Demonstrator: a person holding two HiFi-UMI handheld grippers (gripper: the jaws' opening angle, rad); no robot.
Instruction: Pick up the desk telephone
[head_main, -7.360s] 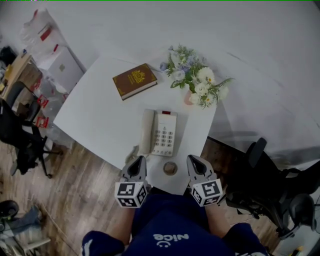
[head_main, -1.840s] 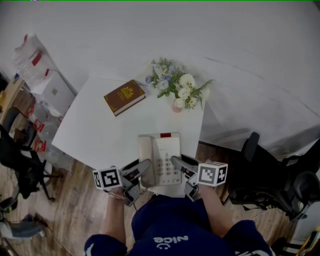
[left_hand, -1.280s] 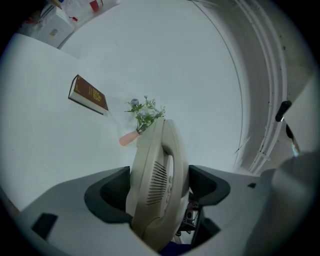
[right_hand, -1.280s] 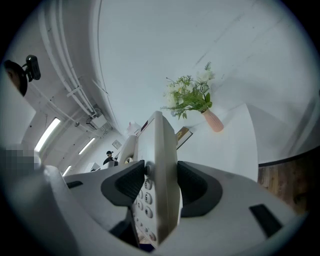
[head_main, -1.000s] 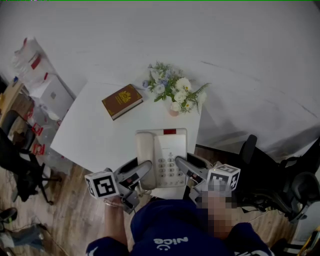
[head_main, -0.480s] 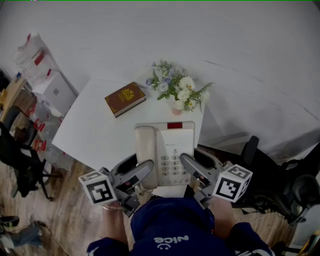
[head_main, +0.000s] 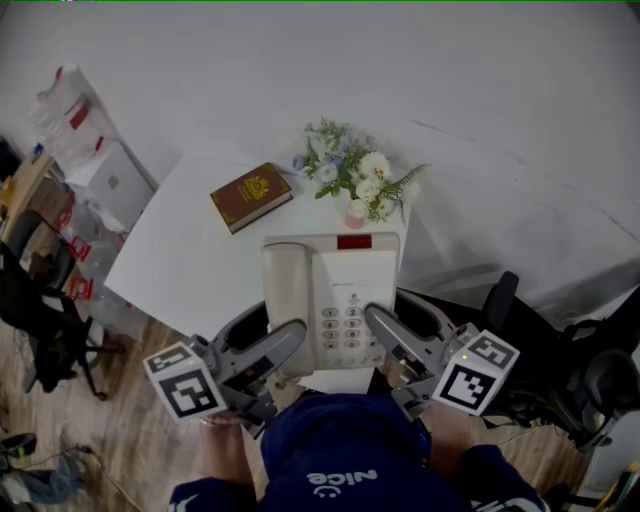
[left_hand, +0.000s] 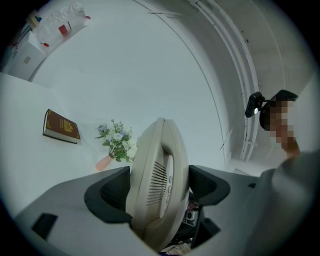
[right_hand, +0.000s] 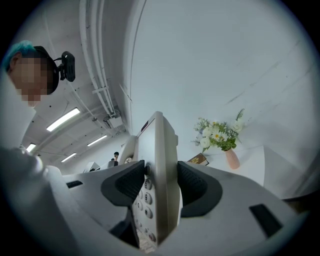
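Desk telephone (head_main: 345, 290): smooth cream plastic, rectangular body, slotted handset (head_main: 284, 300).

The desk telephone (head_main: 325, 300) is cream with a red strip at its far edge. Beyond it, on the white table (head_main: 190, 250), the book (head_main: 251, 196) is brown with a gold emblem; the flowers (head_main: 355, 180) are white, pale blue and green.

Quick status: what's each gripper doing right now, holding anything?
Left gripper: closed, holding the desk telephone by its handset side.
Right gripper: closed, holding the desk telephone by its keypad side.
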